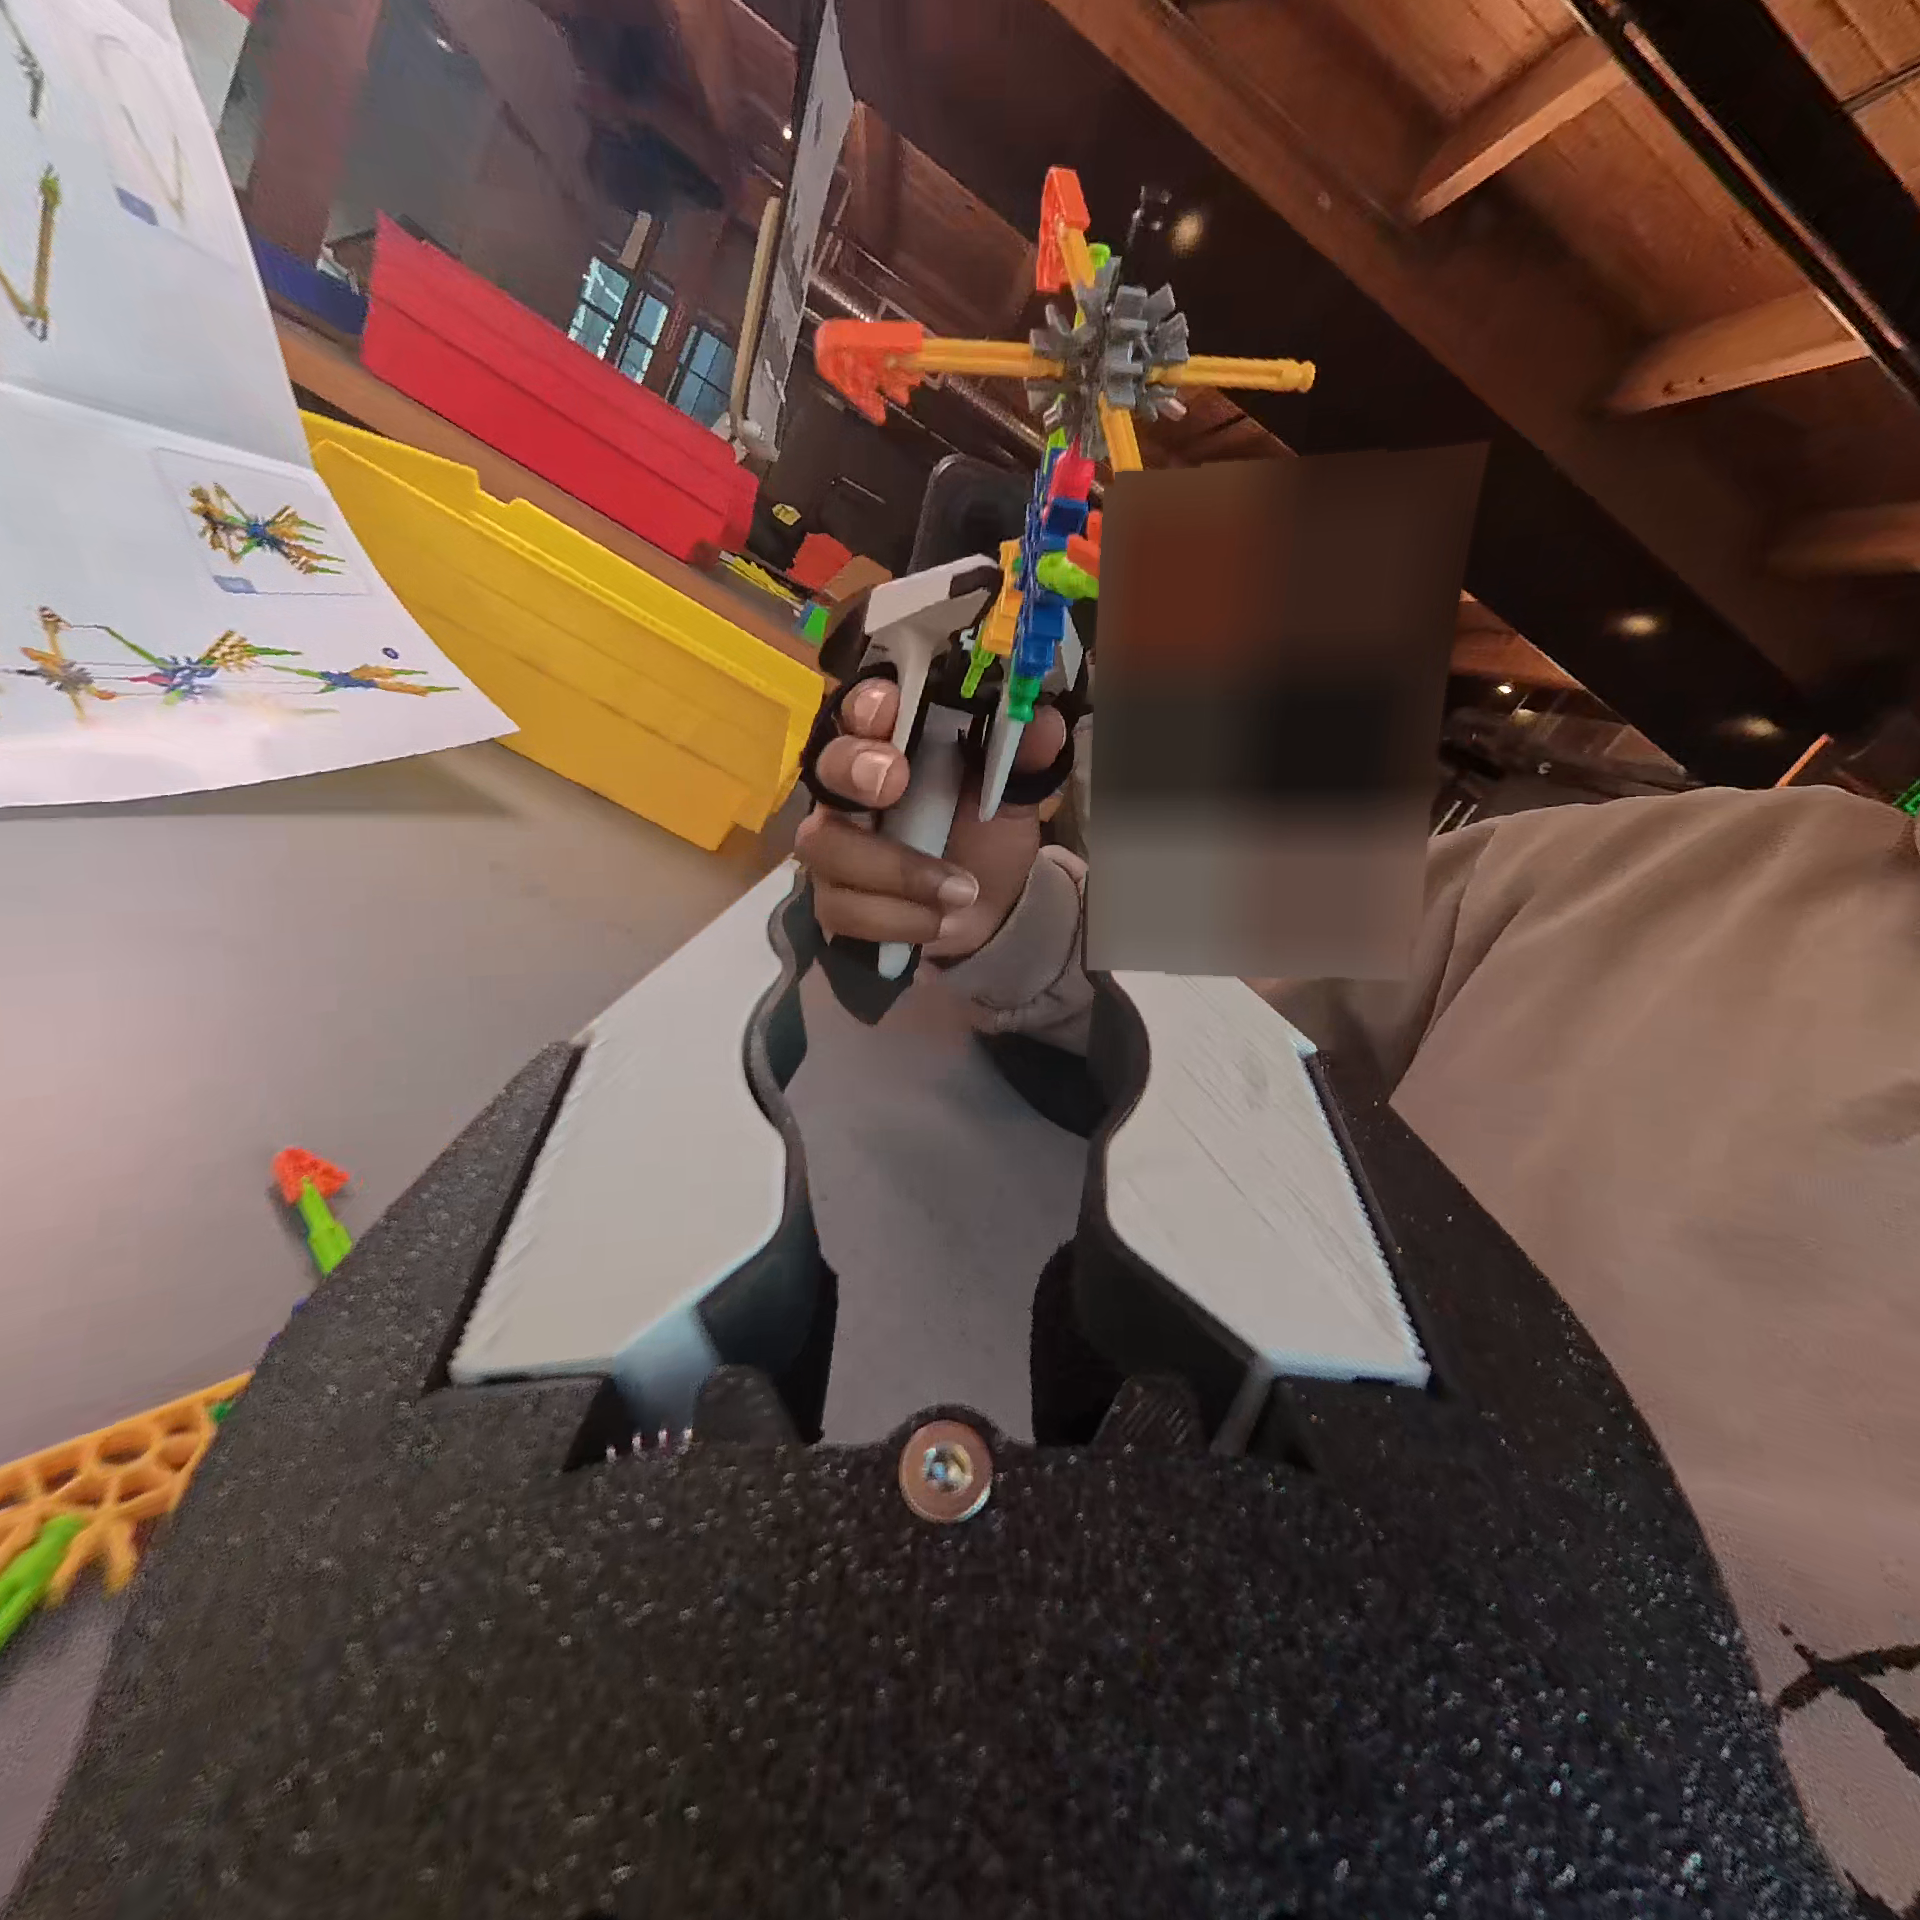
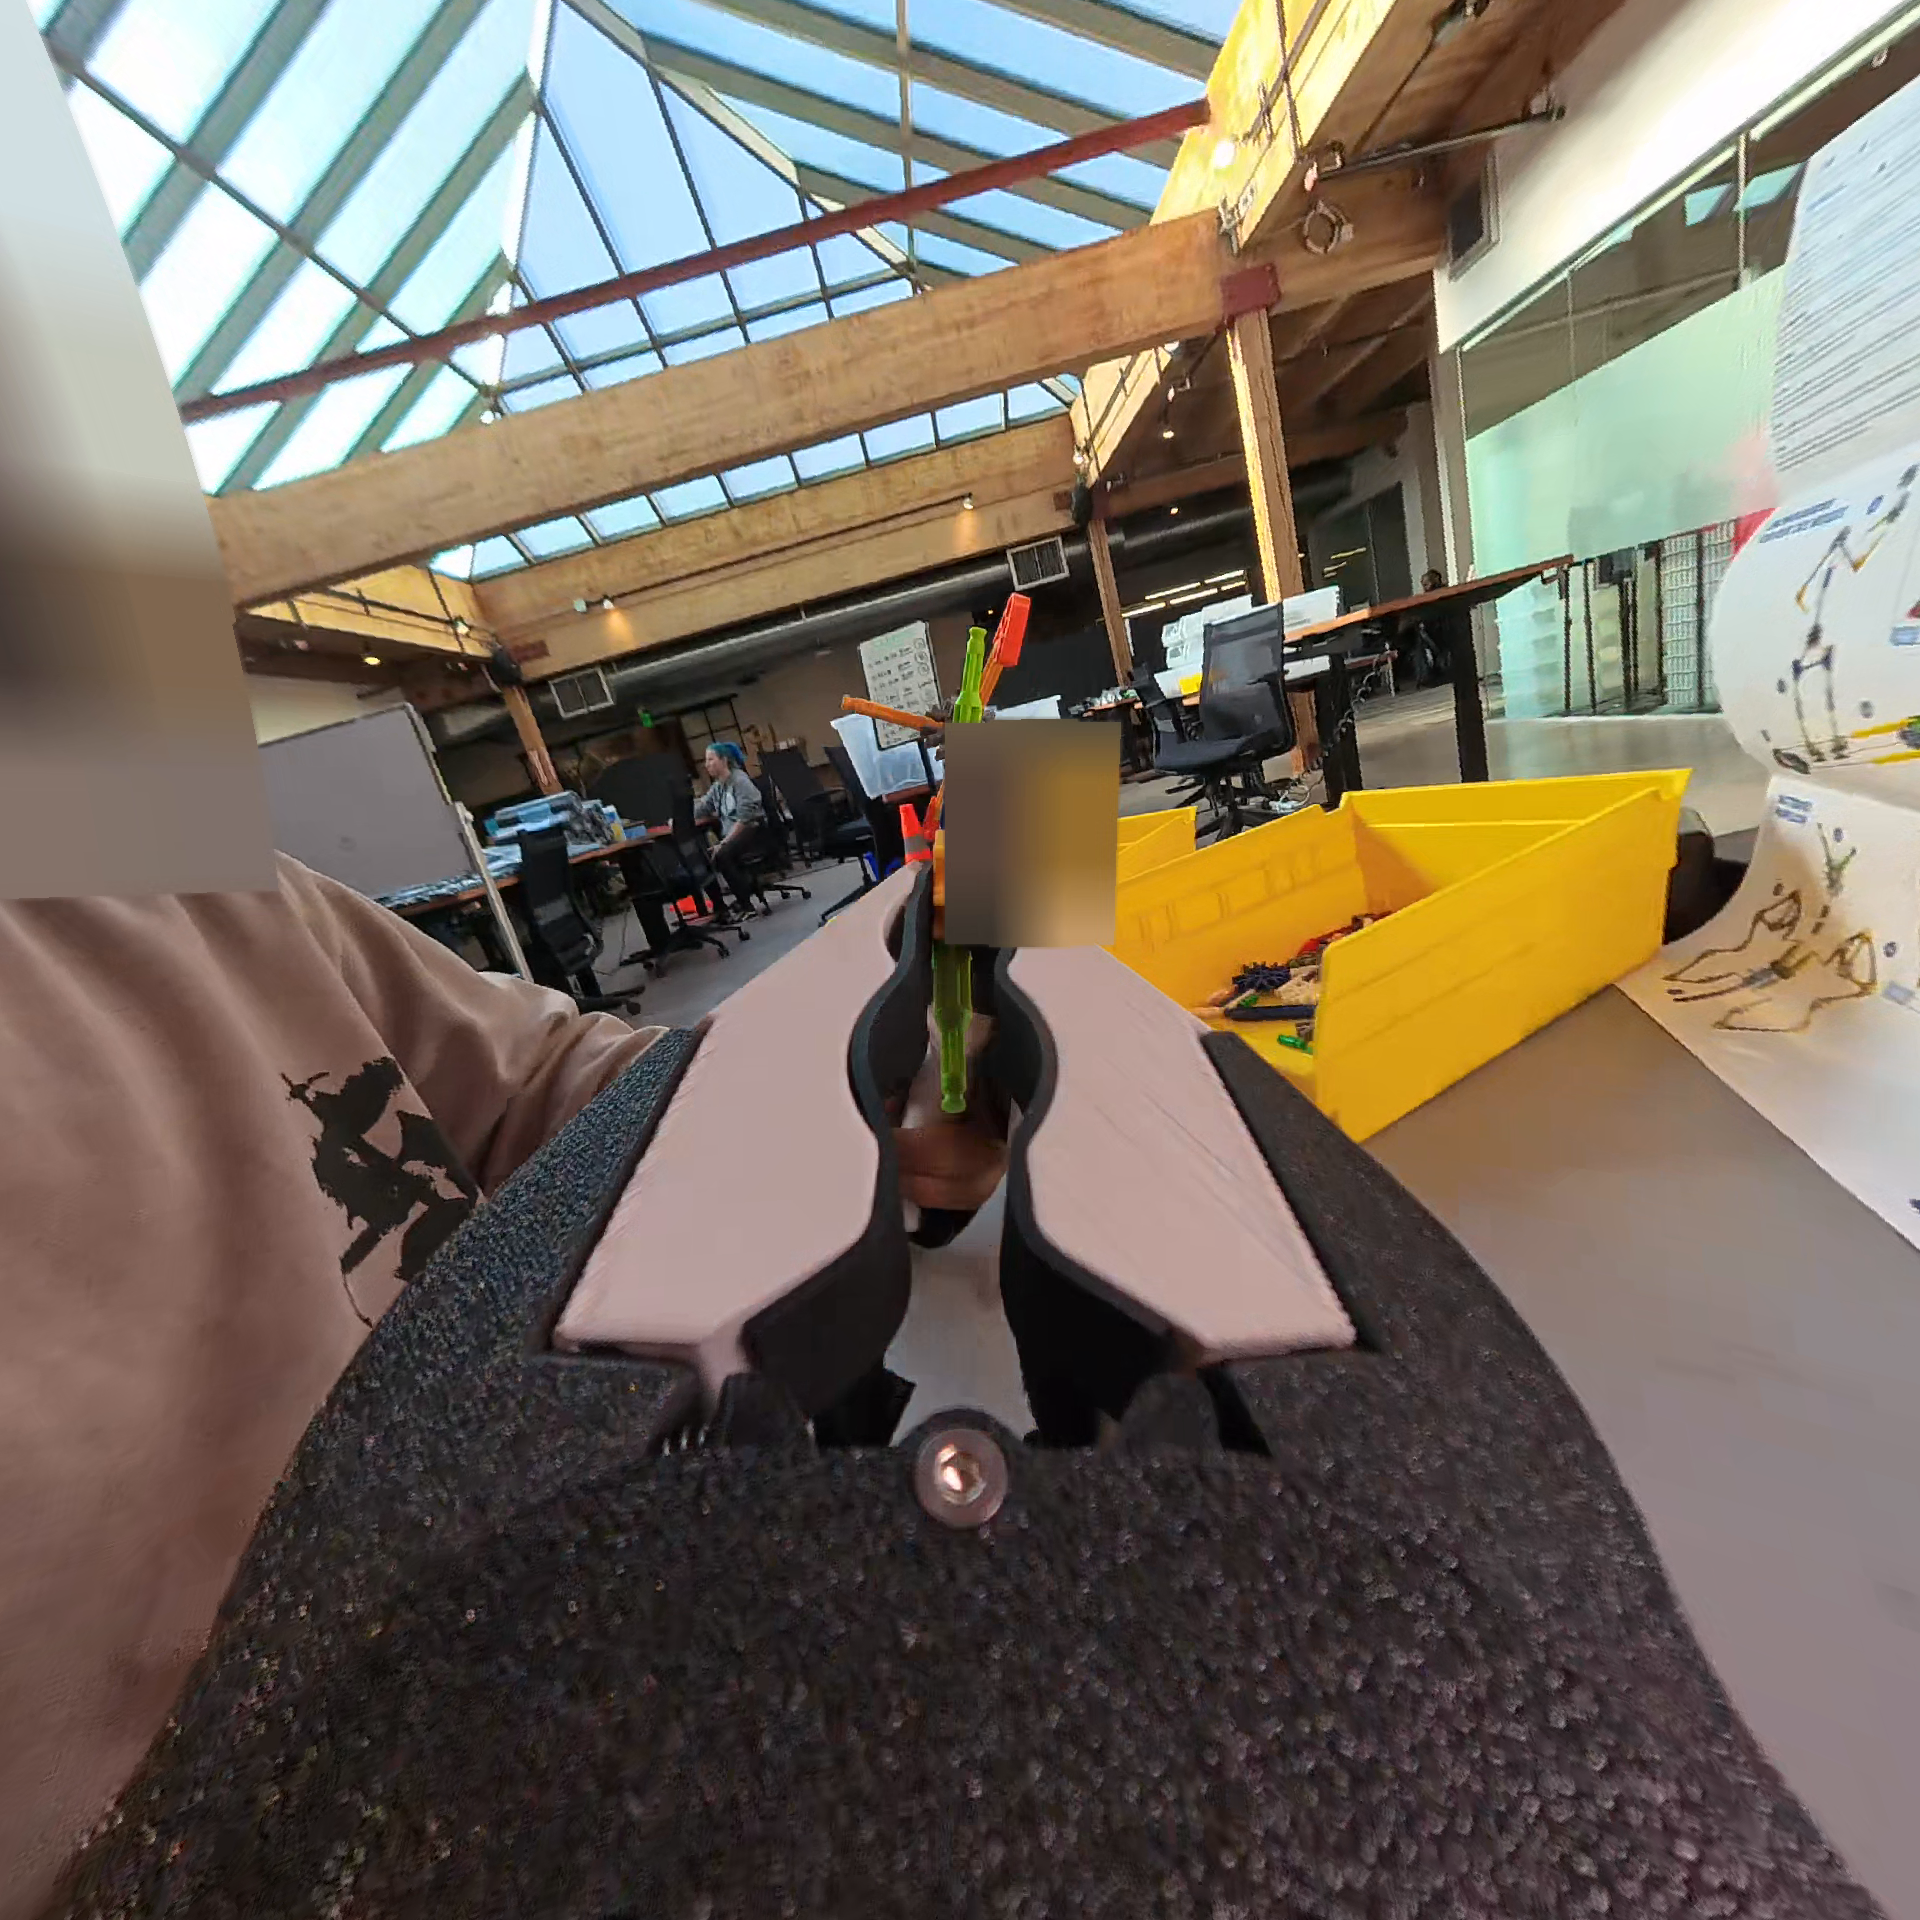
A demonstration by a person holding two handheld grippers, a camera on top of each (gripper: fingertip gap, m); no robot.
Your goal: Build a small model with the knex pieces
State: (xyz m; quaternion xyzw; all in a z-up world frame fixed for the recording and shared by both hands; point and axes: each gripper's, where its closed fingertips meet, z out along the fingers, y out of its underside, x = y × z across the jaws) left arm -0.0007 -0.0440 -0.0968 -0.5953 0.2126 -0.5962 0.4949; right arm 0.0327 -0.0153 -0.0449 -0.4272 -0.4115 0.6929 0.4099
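My right gripper (image 2: 951,935) is shut on a green rod (image 2: 952,1013) of a colourful rod-and-connector toy model and holds it upright in the air. In the left wrist view the model (image 1: 1049,582) rises from the right gripper (image 1: 966,675), topped by a grey snowflake connector (image 1: 1112,353) with orange rods and orange end connectors. A person's hand (image 1: 883,831) grips that gripper's handle. My left gripper (image 1: 945,966) is open and empty, low over the grey table (image 1: 260,987), pointing at that hand from below and a short way off. A mosaic patch hides part of the model.
Yellow bins (image 1: 582,623) and a red bin (image 1: 540,395) stand at the back left; one yellow bin (image 2: 1455,935) holds loose parts. An instruction sheet (image 1: 156,520) lies at the left. An orange connector on a green rod (image 1: 312,1195) and an orange mesh panel (image 1: 94,1475) lie near the left gripper. Across from one pair of fingers to the other is roughly 8 cm.
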